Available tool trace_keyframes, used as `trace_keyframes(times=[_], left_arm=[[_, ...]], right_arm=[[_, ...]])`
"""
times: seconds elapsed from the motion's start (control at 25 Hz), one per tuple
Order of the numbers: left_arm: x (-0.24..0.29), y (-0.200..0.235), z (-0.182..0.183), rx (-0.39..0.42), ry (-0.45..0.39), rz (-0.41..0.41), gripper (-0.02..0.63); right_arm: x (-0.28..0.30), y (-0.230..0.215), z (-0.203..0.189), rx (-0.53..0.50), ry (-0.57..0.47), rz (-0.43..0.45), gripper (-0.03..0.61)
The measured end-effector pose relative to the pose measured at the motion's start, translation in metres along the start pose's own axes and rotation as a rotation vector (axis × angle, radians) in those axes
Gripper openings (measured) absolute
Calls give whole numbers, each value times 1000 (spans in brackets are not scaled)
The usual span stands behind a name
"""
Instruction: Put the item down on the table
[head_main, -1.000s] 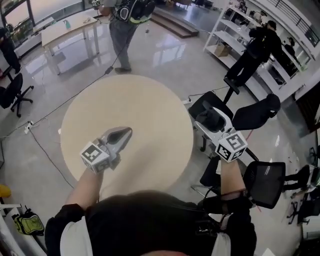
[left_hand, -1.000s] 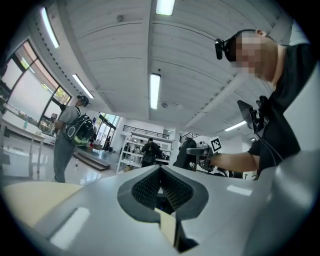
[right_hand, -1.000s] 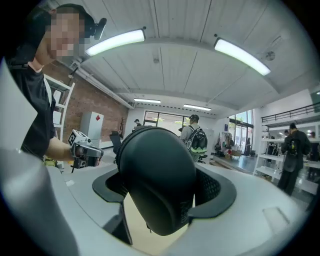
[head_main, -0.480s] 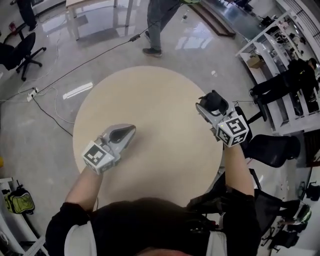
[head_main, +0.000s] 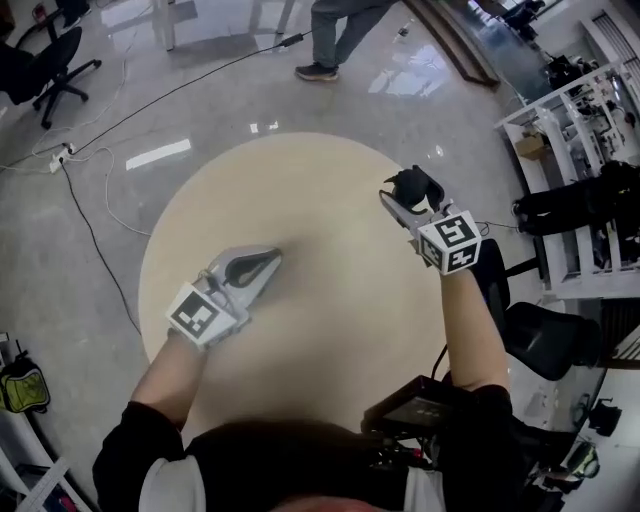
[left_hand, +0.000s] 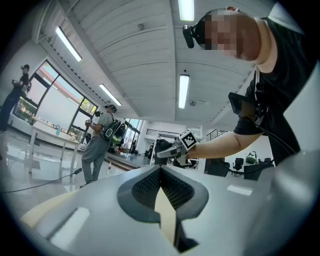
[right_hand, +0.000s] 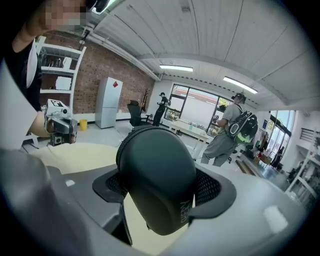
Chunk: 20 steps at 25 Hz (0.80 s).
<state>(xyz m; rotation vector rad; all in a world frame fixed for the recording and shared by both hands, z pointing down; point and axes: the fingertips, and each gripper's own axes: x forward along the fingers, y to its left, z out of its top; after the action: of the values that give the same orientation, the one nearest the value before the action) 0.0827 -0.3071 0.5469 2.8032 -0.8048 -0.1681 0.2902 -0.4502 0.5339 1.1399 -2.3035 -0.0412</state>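
A dark, rounded hard-shell case (right_hand: 157, 190) with a ribbed seam along its edge is clamped between the wide-set jaws of the right gripper (head_main: 408, 195), over the right edge of the round beige table (head_main: 300, 200). Small embossed lettering near its lower end is unreadable. The left gripper (head_main: 262, 262) has its jaws closed together, empty.

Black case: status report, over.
Right gripper shut on black case, over round table's right side. Left gripper shut, empty. Nothing in the way.
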Motion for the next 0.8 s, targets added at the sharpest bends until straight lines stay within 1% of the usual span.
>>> trace_keyframes(times=[0.08,0.28,0.48,0.64,0.8], left_arm=[[3,17,-8,4,-13,14,-2],[2,50,-26,-16,-36,44,-2],[12,86,-38,-19,-53,70,-2],[16,106,-56,-6,-38,91,-2],[25,121,-57,13,-24,105,-2]], right_arm=[[32,6,-5,-38,24,22,371],[104,22,-17,-127,74,73,373],[172,29,-28,-255,140,117,373],[212,42,-45,-367,193,154,373],[239,46,-61,-460,258,175,374]])
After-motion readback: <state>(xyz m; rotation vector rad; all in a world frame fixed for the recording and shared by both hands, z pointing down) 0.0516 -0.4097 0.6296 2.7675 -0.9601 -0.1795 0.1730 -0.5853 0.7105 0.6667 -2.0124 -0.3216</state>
